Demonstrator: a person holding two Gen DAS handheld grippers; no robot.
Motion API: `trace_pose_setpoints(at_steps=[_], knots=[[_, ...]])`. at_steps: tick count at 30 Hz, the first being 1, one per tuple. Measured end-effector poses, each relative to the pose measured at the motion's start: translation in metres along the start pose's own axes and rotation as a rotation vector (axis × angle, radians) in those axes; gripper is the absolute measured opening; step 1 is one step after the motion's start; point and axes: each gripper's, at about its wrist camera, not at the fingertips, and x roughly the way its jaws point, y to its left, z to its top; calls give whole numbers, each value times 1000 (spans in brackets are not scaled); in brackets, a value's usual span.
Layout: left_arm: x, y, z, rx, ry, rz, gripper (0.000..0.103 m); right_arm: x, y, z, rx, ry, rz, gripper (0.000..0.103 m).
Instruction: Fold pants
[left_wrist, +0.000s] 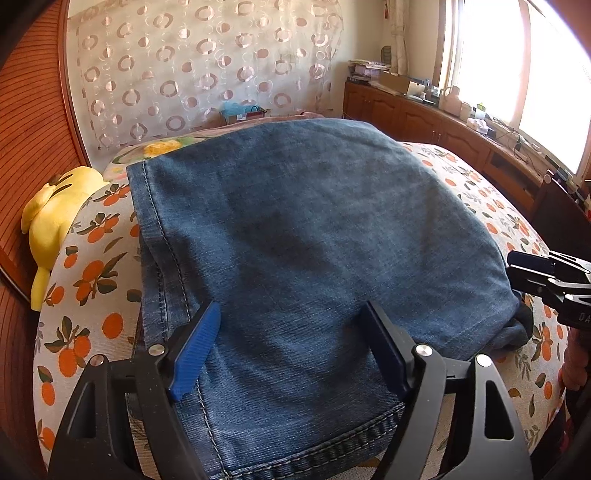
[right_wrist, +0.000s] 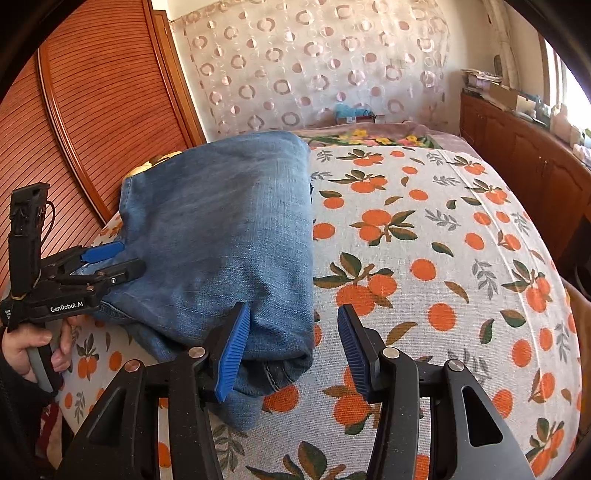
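The left claw (left_wrist: 291, 350) stands with its blue pads apart over the near hem of the folded pants (left_wrist: 314, 236), gripping nothing. Seen from the right wrist, its black body reads "GenRobot.AI" in white, held by the left hand (right_wrist: 33, 347). The right claw (right_wrist: 293, 350) is likewise spread wide, straddling the fold's near right corner. The blue denim pants lie folded on the bed (right_wrist: 443, 258), whose cover is printed with oranges; a yellow plush toy (left_wrist: 55, 218) sits at its left edge

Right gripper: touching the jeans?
Cannot tell. Right wrist view shows the right gripper open, straddling the folded jeans edge; no contact or gap plainly visible.
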Motion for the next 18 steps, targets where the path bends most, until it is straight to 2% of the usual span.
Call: trace_pose_setpoints(at_steps=[9, 18], knots=[[2, -1, 1, 13, 8, 4, 83, -4, -3, 0, 16, -4, 56, 51], [4, -3, 1, 20, 9, 12, 83, 13, 4, -1, 24, 22, 75, 51]])
